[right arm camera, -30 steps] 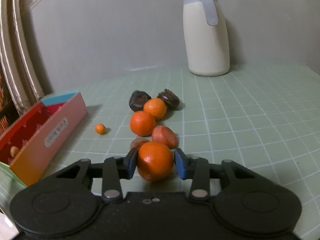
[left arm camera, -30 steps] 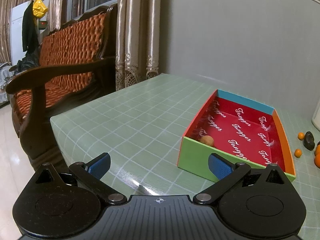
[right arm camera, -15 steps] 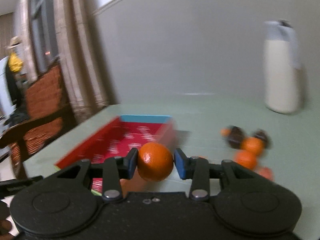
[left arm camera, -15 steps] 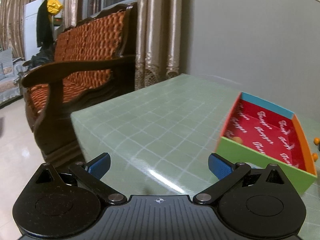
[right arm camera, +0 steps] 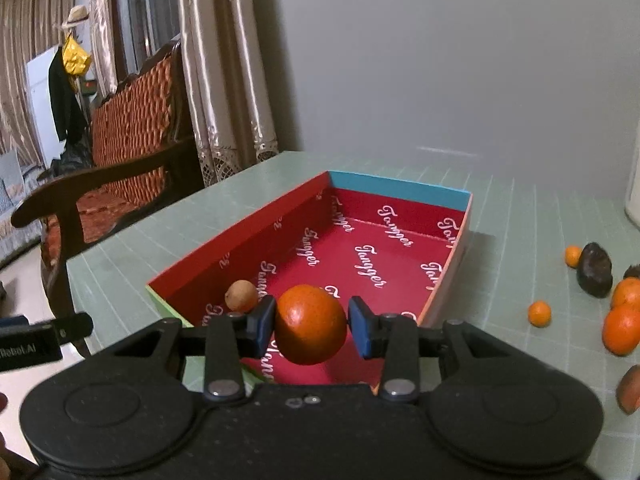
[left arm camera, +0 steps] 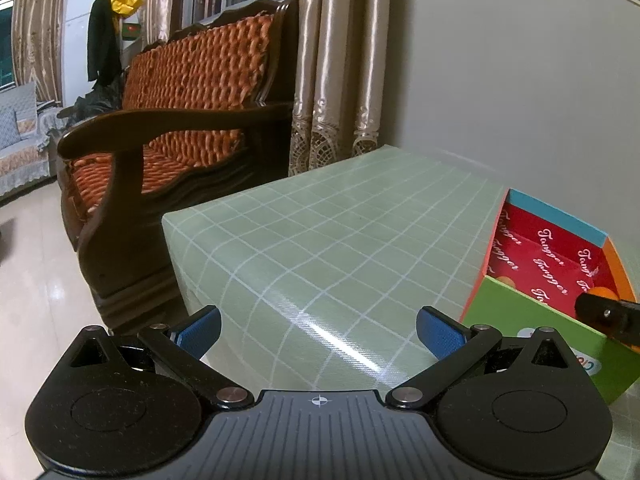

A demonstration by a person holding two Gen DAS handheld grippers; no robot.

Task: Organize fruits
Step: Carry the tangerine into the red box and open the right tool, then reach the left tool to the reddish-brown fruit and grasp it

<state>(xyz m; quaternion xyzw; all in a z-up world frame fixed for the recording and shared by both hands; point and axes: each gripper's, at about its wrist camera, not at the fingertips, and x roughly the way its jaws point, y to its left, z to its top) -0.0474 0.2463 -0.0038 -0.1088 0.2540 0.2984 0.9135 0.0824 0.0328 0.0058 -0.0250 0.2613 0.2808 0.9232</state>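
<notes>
My right gripper [right arm camera: 311,322] is shut on an orange [right arm camera: 310,324] and holds it over the near end of a red-lined cardboard box [right arm camera: 276,220] with a blue far wall. A small tan fruit [right arm camera: 241,296] lies in the box's near left corner. My left gripper [left arm camera: 318,326] stands open with nothing between its blue pads, above the green checked table [left arm camera: 320,236] to the left of the box [left arm camera: 524,316]. The tip of the right gripper shows at the right edge of the left wrist view.
Loose fruit lies on the table right of the box: oranges [right arm camera: 622,328], small kumquats [right arm camera: 539,314] and a dark fruit [right arm camera: 595,270]. A wooden sofa [left arm camera: 160,128] with orange cushions stands beyond the table's left edge, with curtains [left arm camera: 340,68] behind it.
My right gripper has swung left from the fruit pile with the orange and now hangs over the box. The left gripper shifted left, so the box slid to the right edge of its view.
</notes>
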